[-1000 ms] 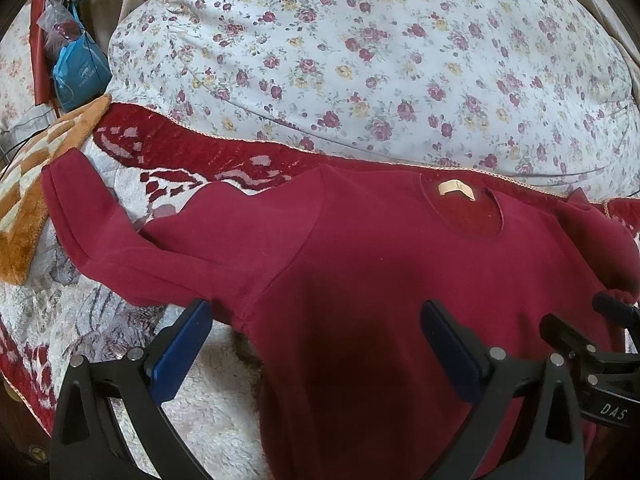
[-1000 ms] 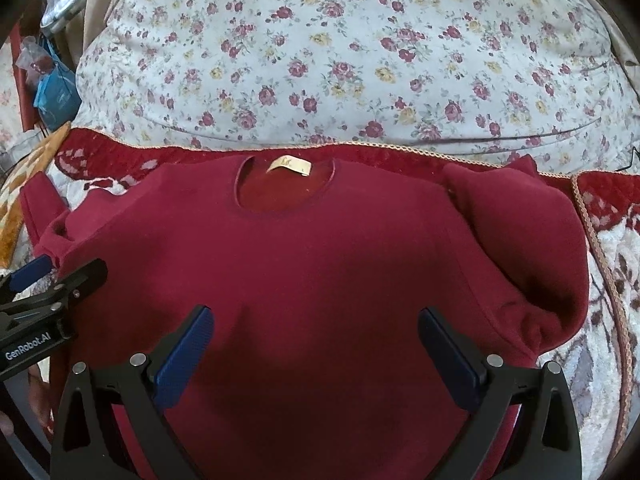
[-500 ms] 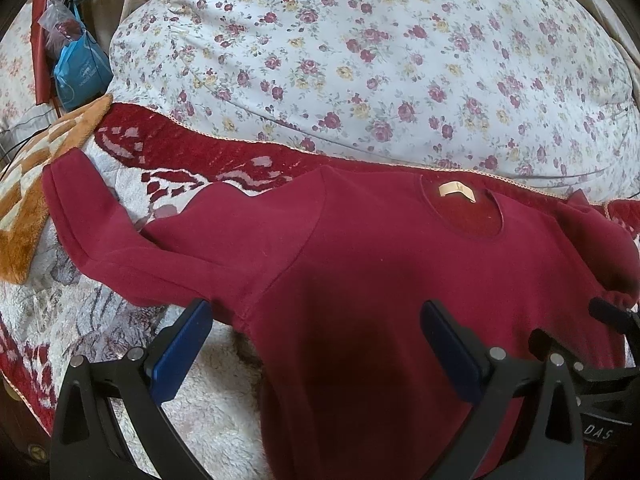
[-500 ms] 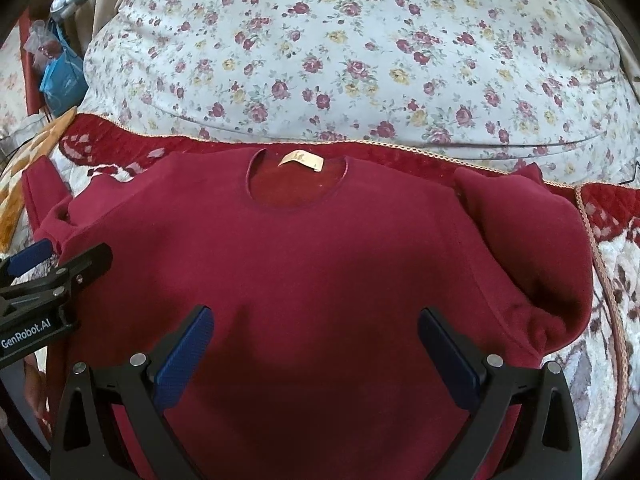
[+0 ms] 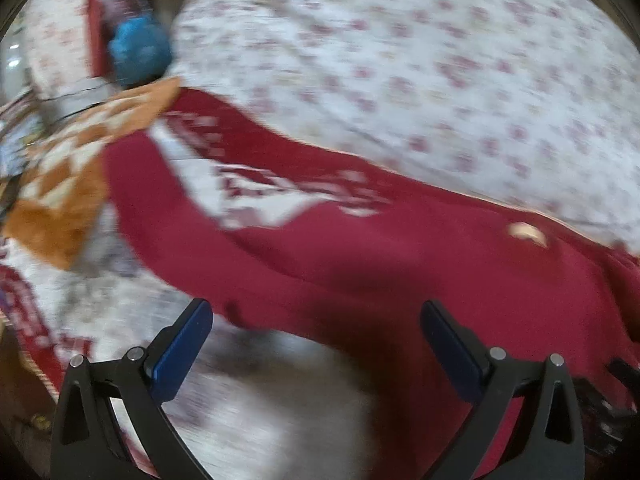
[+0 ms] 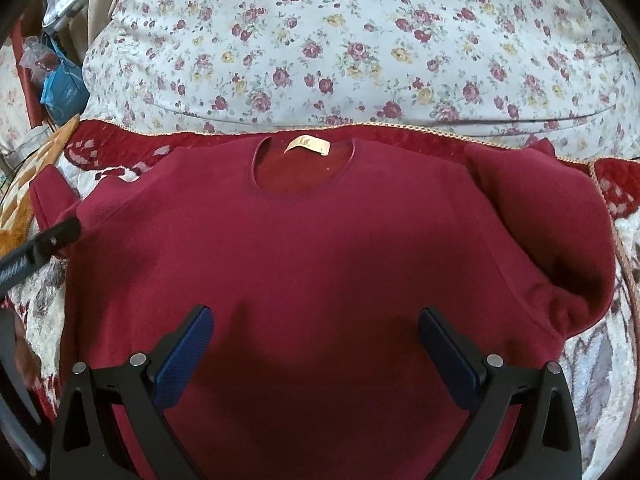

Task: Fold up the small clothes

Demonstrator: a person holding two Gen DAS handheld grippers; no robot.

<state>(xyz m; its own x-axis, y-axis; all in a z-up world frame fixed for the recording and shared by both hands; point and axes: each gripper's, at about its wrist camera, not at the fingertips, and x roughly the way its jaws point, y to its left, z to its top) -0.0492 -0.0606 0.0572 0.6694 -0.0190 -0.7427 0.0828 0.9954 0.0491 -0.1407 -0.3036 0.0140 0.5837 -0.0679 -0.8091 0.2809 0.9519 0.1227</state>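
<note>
Red sweater [image 6: 320,264] is lying flat on the bed blanket [image 6: 616,184], neck facing away from me. Both my left gripper [image 5: 316,344] and right gripper [image 6: 316,344] are wide open, holding nothing. Risk: the right sleeve [image 6: 560,232] is already bunched up, so I'd probably fold the wrinkle in.

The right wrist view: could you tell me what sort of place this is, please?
Probably a bedroom at home: a floral quilt bulges behind a red patterned blanket, on which the red sweater lies.

dark red sweater [image 6: 320,260], white quilt [image 6: 360,40] with small red and yellow roses, blue-padded black tools.
</note>
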